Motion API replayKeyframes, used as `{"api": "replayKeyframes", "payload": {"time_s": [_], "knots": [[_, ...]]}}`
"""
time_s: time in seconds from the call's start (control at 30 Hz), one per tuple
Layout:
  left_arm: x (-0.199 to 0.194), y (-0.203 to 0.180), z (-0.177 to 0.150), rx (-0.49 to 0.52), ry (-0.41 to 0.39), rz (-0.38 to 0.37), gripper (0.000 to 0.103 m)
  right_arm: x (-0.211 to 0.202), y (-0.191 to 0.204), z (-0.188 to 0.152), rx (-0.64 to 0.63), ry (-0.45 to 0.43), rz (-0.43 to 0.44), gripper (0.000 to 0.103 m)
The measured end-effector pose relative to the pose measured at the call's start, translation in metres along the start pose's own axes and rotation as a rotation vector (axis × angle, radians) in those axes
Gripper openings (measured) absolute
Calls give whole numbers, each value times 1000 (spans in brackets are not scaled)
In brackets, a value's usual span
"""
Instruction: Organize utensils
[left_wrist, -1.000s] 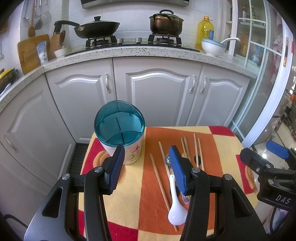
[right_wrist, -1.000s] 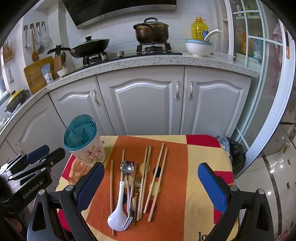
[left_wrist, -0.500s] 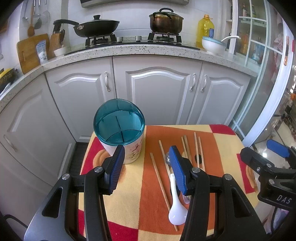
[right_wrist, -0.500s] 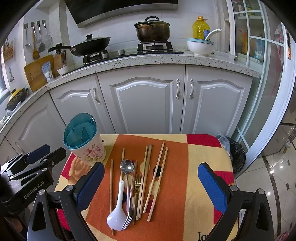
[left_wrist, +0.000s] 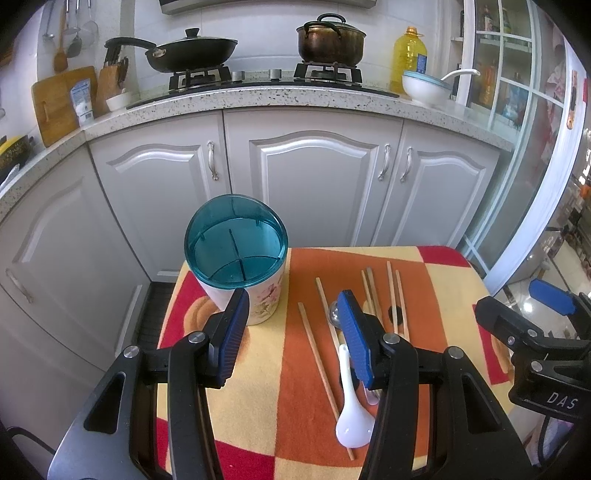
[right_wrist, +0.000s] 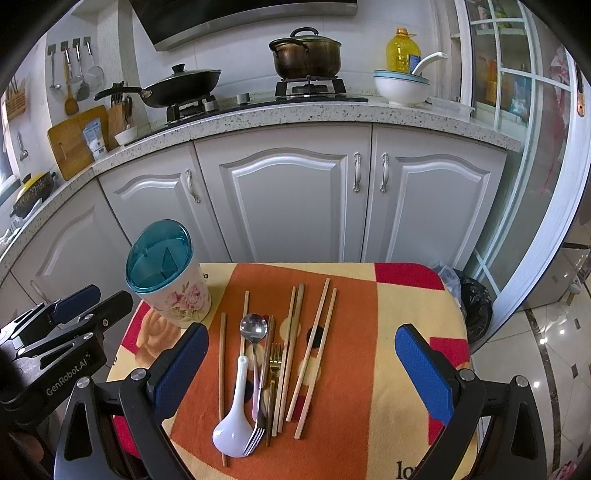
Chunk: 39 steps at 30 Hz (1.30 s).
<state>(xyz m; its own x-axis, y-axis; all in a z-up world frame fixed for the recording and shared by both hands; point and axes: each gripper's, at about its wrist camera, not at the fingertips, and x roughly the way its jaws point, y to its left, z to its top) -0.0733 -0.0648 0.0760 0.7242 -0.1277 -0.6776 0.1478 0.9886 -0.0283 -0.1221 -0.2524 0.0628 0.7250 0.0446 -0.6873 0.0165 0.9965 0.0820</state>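
Note:
A floral utensil holder (left_wrist: 251, 280) (right_wrist: 173, 291) with a teal divided top stands upright at the table's far left. To its right lie several wooden chopsticks (right_wrist: 314, 343) (left_wrist: 397, 299), a white ceramic spoon (right_wrist: 234, 417) (left_wrist: 351, 410), a metal spoon (right_wrist: 253, 328), a silver fork (right_wrist: 256, 428) and a gold fork (right_wrist: 275, 363). My left gripper (left_wrist: 293, 328) is open, hovering low in front of the holder and the spoon. My right gripper (right_wrist: 299, 358) is open wide above the utensils, holding nothing.
The small table wears an orange, yellow and red cloth (right_wrist: 388, 350). White cabinets (right_wrist: 288, 206) and a speckled counter (right_wrist: 295, 110) with stove, wok and pot stand behind. A black bin bag (right_wrist: 474, 306) sits by the glass door at right.
Both views have shifted only slightly; the utensils and the holder lie where they were, and both grippers remain open.

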Motion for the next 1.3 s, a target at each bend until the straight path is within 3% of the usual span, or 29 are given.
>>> {"api": "replayKeyframes", "payload": {"time_s": [1.3], "knots": [[3,-1,-6,-13,14,-17,49,4,1,-4,-3,16,-5,101]]}}
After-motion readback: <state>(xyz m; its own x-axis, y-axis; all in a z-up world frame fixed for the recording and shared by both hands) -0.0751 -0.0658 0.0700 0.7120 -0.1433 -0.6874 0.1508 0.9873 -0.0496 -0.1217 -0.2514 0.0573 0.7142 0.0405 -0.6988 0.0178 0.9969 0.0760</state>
